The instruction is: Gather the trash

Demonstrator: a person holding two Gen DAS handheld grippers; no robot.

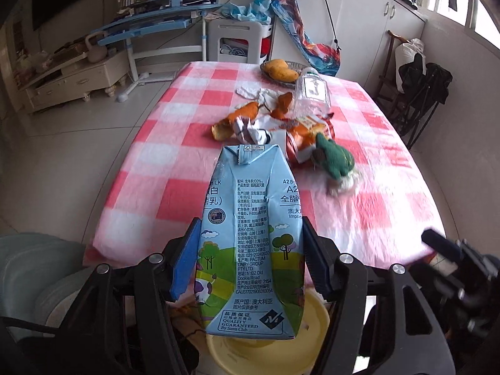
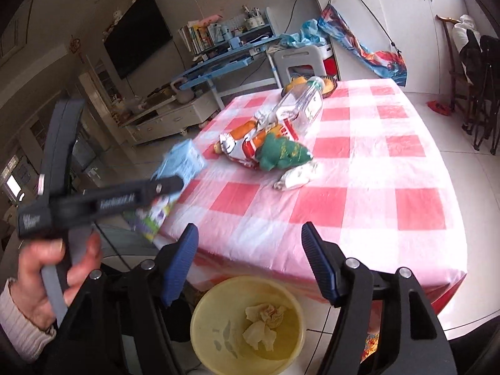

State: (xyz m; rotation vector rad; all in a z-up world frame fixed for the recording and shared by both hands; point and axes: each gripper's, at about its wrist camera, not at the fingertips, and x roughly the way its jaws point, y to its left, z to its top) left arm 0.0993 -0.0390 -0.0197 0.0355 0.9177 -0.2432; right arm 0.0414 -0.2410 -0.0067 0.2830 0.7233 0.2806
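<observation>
A living room with a wall-mounted television [image 2: 137, 31], a blue study desk [image 1: 156, 22] stacked with books and white cabinets [image 1: 359, 22] frames a surface [image 2: 375, 168] covered in a pink-and-white checked cloth. Litter lies clustered towards its far half: a clear plastic bottle [image 1: 311, 97] on its side, orange peel [image 1: 240, 115], a crumpled red-and-orange snack wrapper [image 1: 304, 139], crumpled white tissue [image 1: 250, 92] and a green knitted toy [image 2: 281, 153] lying partly on the wrapper, with another wad of white paper [image 2: 297, 175] just beside it. A dish of mangoes [image 1: 281, 70] sits near the far edge.

The left hand-held gripper [image 1: 250, 256], gripped by a hand [image 2: 40, 281] in a pale ribbed sleeve, holds a dented light-blue milk carton [image 1: 253, 237] between its blue pads [image 1: 184, 262], the jaws about half open around the carton's width. The carton hangs off the near edge of the surface, above a yellow waste bin [image 2: 206, 322] on the floor below.

The right hand-held gripper [image 2: 250, 262] stands with its jaws spread wide and nothing between them, pointed down over the same bin, where crumpled tissue paper [image 2: 262, 322] already lies. From this side the carton and the left tool show blurred, at the surface's near left corner.
</observation>
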